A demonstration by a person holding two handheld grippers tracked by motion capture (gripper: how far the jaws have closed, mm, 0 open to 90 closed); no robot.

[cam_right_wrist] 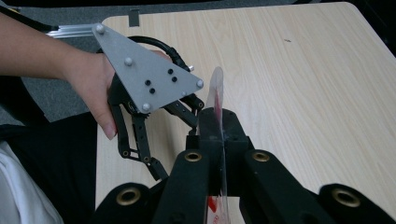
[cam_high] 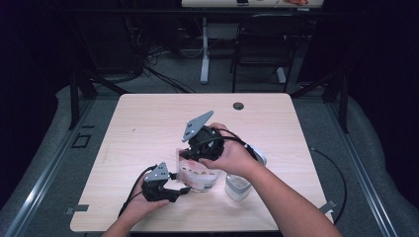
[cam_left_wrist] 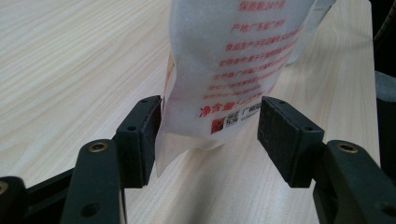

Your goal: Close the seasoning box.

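Nearest me in the high view is my left gripper, low at the near edge of the table, pointing right toward the bottom of the snack pouch. In the left gripper view its jaws stand wide apart around the pouch's bottom corner: the left pad is just at the film, the right pad is clear of it, so nothing is gripped there. I'd centre the corner between the pads and close on the flat seam, not the bulging middle, so the film doesn't slip.

To the right, my right gripper comes down from above, clamped tight on the pouch's top edge and holding it upright. I'd keep that hand steady while the left closes. A clear cup stands just right of the pouch; I'd avoid knocking it.
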